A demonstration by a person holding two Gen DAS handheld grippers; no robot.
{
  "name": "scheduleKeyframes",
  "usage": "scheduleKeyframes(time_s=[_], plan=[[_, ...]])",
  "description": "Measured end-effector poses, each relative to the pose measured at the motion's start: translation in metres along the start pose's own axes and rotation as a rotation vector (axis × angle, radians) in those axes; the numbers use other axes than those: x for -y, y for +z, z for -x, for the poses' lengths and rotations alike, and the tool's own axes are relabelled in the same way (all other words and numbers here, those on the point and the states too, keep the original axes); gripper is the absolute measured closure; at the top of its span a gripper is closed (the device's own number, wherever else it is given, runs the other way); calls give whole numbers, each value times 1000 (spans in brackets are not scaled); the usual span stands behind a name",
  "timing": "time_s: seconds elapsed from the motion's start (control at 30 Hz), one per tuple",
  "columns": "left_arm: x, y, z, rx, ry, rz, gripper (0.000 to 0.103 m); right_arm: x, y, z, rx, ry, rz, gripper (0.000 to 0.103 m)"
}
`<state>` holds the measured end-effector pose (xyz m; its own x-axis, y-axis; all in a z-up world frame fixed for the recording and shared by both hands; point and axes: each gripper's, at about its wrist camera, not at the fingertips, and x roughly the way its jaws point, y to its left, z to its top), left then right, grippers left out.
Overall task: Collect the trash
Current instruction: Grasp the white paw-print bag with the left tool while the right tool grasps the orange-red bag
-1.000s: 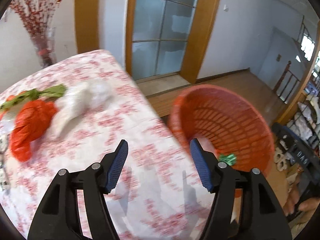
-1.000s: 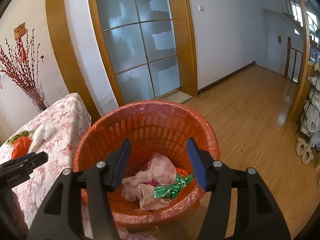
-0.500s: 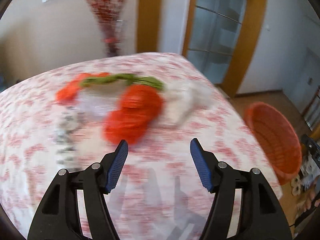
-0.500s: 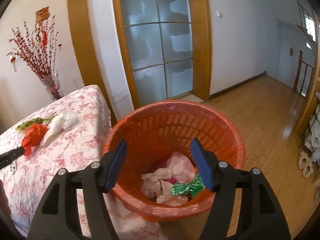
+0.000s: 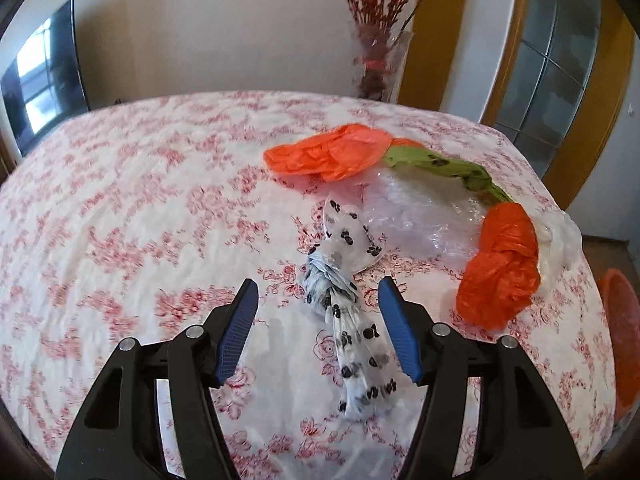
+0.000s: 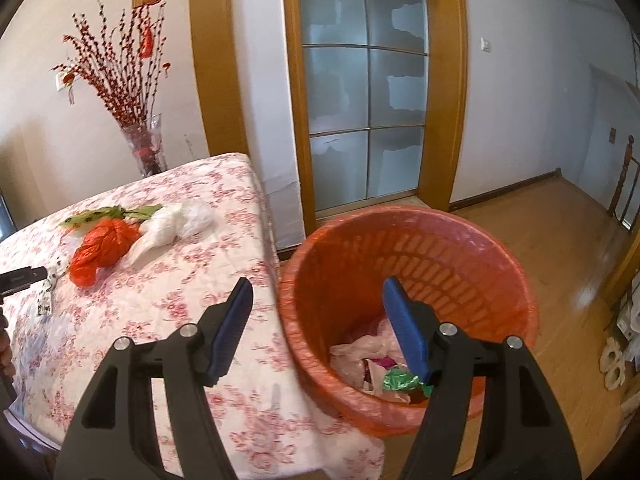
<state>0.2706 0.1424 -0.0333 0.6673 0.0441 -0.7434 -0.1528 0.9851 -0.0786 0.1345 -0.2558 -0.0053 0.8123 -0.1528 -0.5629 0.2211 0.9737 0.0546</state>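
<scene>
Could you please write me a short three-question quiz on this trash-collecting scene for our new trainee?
1. True or false: the left gripper is already closed on a piece of trash.
2. Which piece lies between the left gripper's open fingers? A. the spotted bag B. the round orange bag C. the green wrapper
3. Where does the orange basket stand relative to the table?

Key
1. False: its fingers stand apart on either side of the bag, not pressing it.
2. A.
3. On the wooden floor just past the table's edge, with some trash already inside; the right gripper hangs open above it.
</scene>
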Motion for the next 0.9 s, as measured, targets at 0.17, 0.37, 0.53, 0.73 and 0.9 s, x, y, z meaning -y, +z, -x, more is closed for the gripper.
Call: scheduleKeyframes(time_s=[0.17, 0.37, 0.53, 0.73, 0.9], plan=[[4, 4, -15, -22, -10, 4, 51, -16, 2, -1, -3, 12, 32, 37], [1, 6, -27, -38, 10, 6, 75, -38, 4, -1, -4, 34, 74, 37], [-12, 5, -19, -25, -9, 12, 82, -61, 7, -2, -8, 80, 96, 37], [-43, 5, 5, 36, 4, 27, 82, -110, 14, -6, -19, 188, 133, 37], [-73, 8, 23, 67, 6, 68, 82, -168, 20, -19, -41, 279, 178, 37]])
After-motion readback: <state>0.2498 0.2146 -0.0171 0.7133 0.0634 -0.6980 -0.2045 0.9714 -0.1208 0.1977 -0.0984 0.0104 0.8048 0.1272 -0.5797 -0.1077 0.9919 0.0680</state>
